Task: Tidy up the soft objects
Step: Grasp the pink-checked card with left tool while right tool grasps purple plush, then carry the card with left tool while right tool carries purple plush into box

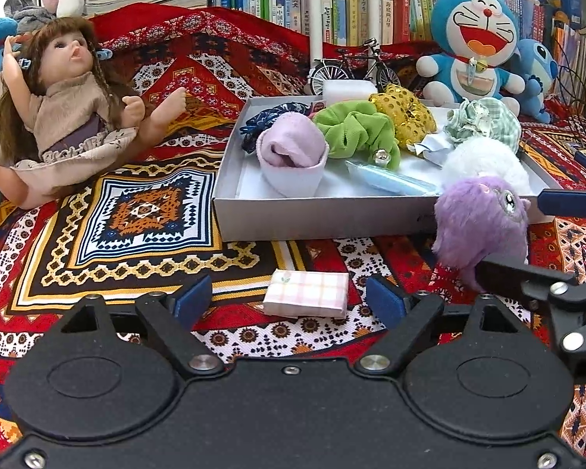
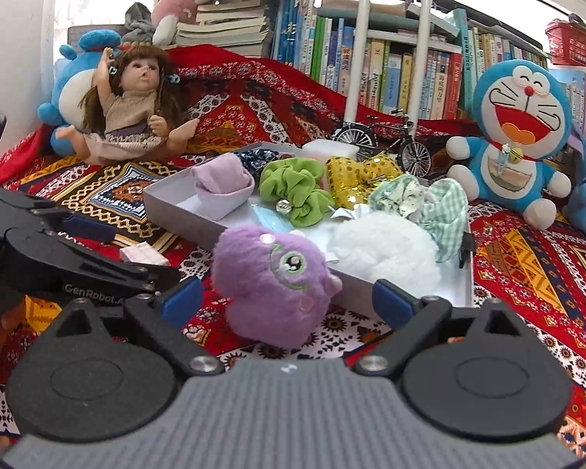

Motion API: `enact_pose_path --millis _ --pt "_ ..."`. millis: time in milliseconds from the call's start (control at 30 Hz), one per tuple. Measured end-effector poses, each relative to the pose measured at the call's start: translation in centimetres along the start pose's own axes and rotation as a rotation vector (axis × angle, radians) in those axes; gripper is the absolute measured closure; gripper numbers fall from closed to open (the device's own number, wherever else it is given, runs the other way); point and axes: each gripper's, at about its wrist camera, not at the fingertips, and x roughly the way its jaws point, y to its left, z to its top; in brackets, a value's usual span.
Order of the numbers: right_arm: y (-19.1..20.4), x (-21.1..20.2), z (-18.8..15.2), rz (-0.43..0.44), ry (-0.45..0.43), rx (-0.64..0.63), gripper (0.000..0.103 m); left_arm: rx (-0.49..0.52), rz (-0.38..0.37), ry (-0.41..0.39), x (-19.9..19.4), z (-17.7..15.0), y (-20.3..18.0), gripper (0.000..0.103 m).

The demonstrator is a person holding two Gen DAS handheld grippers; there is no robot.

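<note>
A small pink checked tissue packet (image 1: 306, 293) lies on the patterned cloth between the blue pads of my left gripper (image 1: 289, 299), which is open; neither pad touches it. A purple furry plush (image 2: 273, 273) rests on the cloth against the front of the shallow white box (image 1: 312, 215). My right gripper (image 2: 286, 300) is open around it, with gaps on both sides. In the left wrist view the right gripper (image 1: 511, 234) straddles the same plush (image 1: 480, 219). The right wrist view shows the left gripper (image 2: 144, 254) at the packet (image 2: 144, 255).
The box holds a lilac sock (image 1: 293, 148), green scrunchie (image 1: 355, 129), gold sequin scrunchie (image 1: 404, 111), checked scrunchie (image 1: 484, 121) and white fluffy ball (image 1: 484, 160). A doll (image 1: 70, 109) lies at left; a toy bicycle (image 1: 351, 66) and a blue cat plush (image 1: 472, 47) stand behind.
</note>
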Motion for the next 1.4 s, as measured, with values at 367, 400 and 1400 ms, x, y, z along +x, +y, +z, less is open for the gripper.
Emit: enact_pose_path --millis 367,400,1400 --pt "1.0 0.9 -0.1 -0.014 0.018 -0.030 0.016 0.024 -0.026 -0.011 -0.3 0.0 -0.4 0.037" --pt "1.0 0.9 -0.2 -0.016 0.020 -0.029 0.017 0.025 -0.028 -0.011 -0.3 0.0 -0.5 0.039" --pt "1.0 1.0 -0.4 -0.028 0.039 0.001 0.044 0.067 -0.014 -0.042 -1.4 0.3 -1.2 0.062"
